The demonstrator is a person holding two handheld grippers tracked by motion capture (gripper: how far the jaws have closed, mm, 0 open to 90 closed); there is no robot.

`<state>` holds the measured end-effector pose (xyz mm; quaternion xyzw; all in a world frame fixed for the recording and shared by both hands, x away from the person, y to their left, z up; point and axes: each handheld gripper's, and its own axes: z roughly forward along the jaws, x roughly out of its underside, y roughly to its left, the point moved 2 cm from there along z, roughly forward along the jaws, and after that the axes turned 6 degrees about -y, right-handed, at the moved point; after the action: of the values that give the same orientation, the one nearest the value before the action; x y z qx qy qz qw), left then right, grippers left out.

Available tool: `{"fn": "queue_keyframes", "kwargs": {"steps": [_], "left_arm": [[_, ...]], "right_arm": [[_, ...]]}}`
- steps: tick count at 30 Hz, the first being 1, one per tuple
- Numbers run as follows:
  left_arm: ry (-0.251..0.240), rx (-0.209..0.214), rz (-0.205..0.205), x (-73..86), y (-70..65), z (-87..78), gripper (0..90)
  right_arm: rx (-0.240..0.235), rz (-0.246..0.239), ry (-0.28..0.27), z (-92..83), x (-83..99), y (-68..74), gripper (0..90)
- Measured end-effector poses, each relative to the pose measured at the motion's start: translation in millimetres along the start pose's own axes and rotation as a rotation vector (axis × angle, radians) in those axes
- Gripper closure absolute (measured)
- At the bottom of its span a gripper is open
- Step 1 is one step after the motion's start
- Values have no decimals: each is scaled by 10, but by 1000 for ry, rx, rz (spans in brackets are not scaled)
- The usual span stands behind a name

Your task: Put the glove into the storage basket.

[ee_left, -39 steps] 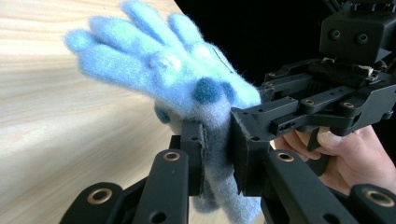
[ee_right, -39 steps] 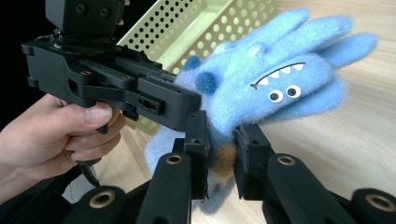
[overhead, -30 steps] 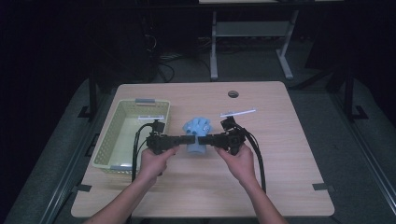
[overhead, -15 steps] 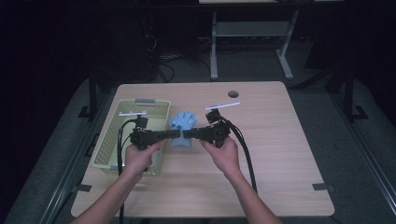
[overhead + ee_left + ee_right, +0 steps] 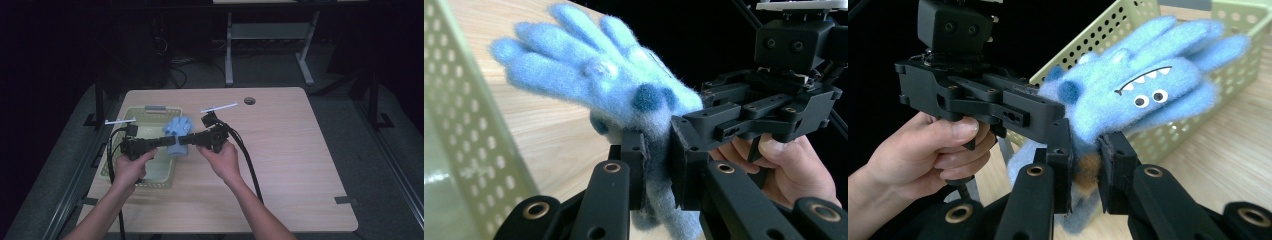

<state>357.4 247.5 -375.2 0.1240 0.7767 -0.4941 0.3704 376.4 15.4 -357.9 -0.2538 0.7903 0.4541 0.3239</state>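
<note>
A fuzzy blue glove (image 5: 178, 131) with a monster face hangs in the air between both grippers, just over the right rim of the green basket (image 5: 116, 167). My left gripper (image 5: 169, 142) comes in from the left and is shut on the glove's cuff. From the right, my right gripper (image 5: 184, 140) is shut on the same cuff. In the left gripper view the pads (image 5: 635, 165) squeeze the glove (image 5: 594, 75), with the right gripper (image 5: 691, 122) just behind. The right gripper view has its jaws pinching the glove (image 5: 1143, 90) beside the left gripper (image 5: 1048, 120).
The perforated green basket (image 5: 1083, 35) stands at the table's left side. A round cable hole (image 5: 249, 100) sits near the far edge of the wooden table (image 5: 300, 165). Black cables trail from both grippers toward the near edge. A desk frame (image 5: 265, 32) stands on the floor beyond.
Both hands have carried the glove leftward and slightly up, from the table's middle to the basket's right rim. Both grips have stayed shut on it.
</note>
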Motion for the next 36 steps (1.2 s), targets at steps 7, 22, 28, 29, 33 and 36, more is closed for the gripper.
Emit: {"fn": "queue_keyframes", "kwargs": {"steps": [7, 22, 28, 29, 33, 36], "left_arm": [[-12, -15, -10, -37, 87, -157, 785], [-35, -51, -46, -43, 281, -436, 785], [-44, -61, -54, -58, 335, -519, 788], [-43, -61, -55, -59, 342, -532, 789], [-47, -66, -67, -62, 386, -602, 791], [-49, -80, -70, -63, 428, -656, 799]], "right_arm": [[-20, -5, 19, 188, -59, 61, 779], [-45, -20, 39, 545, -105, 145, 779], [-54, -6, 46, 646, -127, 158, 783], [-58, -8, 47, 669, -130, 159, 783], [-67, -6, 49, 743, -140, 178, 784], [-74, 1, 54, 815, -143, 188, 784]]}}
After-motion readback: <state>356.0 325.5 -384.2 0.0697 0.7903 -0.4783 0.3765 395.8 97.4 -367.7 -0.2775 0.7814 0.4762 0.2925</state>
